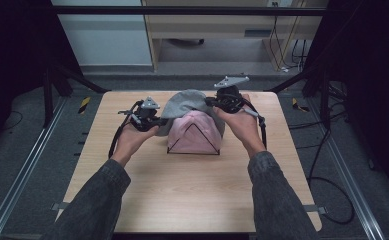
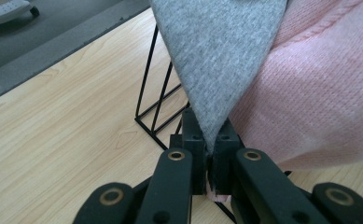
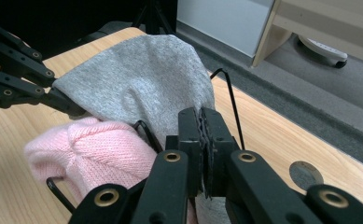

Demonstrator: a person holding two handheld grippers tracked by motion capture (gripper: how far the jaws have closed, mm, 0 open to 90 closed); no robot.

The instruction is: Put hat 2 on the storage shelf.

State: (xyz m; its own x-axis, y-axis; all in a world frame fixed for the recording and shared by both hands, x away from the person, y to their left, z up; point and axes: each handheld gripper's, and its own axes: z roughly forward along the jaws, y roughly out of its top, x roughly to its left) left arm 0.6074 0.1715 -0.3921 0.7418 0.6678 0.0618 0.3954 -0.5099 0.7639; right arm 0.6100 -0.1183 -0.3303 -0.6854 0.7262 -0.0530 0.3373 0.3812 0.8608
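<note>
A grey hat [image 1: 184, 102] is stretched between both grippers over the back of a black wire rack [image 1: 192, 150] in the middle of the table. A pink knitted hat [image 1: 194, 132] sits on the rack's front part. My left gripper [image 1: 161, 120] is shut on the grey hat's left edge, and the grey fabric [image 2: 216, 60] rises from between its jaws [image 2: 211, 135] beside the pink knit [image 2: 319, 102]. My right gripper [image 1: 211, 102] is shut on the grey hat's right edge [image 3: 201, 116]. The grey hat [image 3: 142, 84] drapes above the pink hat [image 3: 100, 144], with the left gripper [image 3: 62, 100] on its far side.
The wooden table [image 1: 182, 190] has open room in front of the rack and at both sides. Its back edge lies just behind the hats. A round grommet [image 3: 305, 175] sits in the tabletop near the right gripper. Beyond the table are a grey floor and a cabinet [image 1: 222, 25].
</note>
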